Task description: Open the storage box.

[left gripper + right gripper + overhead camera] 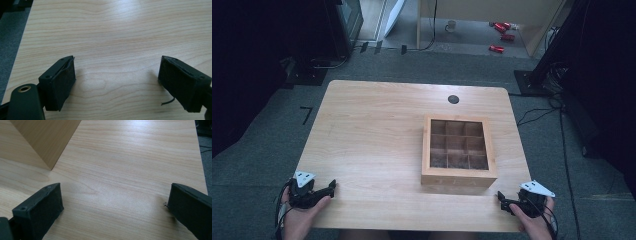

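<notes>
Two pairs of jaws, both spread wide and holding nothing: my left gripper [333, 186] rests at the near left corner of the table [372, 130], my right gripper [500, 196] at the near right edge. Just ahead of the right one sits the wooden box [458, 175] (nine compartments, all seemingly bare). I judge nothing is started; reaching for the box remains.

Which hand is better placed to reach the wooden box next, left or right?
Right, probably. The right gripper sits open at the near edge just off the wooden box, whose corner looms ahead in its own view. The left gripper, also open, faces bare table.
</notes>
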A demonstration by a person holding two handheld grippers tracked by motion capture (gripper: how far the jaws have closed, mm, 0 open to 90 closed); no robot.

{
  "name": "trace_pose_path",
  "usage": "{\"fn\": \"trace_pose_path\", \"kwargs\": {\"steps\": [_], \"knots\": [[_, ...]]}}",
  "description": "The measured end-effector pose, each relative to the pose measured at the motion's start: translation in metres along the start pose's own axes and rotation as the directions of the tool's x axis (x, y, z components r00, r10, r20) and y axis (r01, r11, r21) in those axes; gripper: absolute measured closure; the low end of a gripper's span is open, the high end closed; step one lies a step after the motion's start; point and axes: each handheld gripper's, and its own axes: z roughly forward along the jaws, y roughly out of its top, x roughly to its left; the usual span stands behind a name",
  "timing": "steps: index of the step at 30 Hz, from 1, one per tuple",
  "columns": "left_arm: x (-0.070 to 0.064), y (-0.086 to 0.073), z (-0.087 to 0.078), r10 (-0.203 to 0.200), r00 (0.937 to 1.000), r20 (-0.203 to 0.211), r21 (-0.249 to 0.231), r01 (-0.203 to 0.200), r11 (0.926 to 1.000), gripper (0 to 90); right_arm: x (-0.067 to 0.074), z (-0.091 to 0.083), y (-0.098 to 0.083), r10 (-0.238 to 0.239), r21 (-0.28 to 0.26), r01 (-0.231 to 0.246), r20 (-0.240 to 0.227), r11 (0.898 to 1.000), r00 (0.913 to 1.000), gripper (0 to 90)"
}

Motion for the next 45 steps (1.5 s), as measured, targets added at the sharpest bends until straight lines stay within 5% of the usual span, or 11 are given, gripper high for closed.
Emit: {"fn": "trace_pose_path", "kwargs": {"steps": [8, 14, 30, 45], "knots": [[-0.026, 0.010, -0.005, 0.034, 0.9969, 0.072, -0.037, -0.031, 0.9988, 14.9, 0.000, 0.000, 0.000, 0.000, 0.001, 0.000, -0.001, 1.000, 1.0000, 0.0], [-0.053, 0.019, -0.007, 0.053, 0.9889, 0.139, -0.062, -0.044, 0.9971, 15.2, 0.000, 0.000, 0.000, -0.002, 0.001, 0.002, -0.003, 1.000, 1.0000, 0.0], [-0.132, 0.038, -0.005, 0.165, 0.9476, 0.274, -0.091, -0.145, 0.9853, 15.4, 0.003, 0.002, 0.002, -0.015, 0.001, 0.015, -0.017, 1.000, 0.9997, 0.0], [-0.171, 0.047, -0.003, 0.181, 0.9164, 0.357, -0.104, -0.153, 0.9827, 15.9, 0.002, 0.001, 0.002, -0.026, 0.009, 0.026, -0.027, 1.000, 0.9993, 0.0]]}}
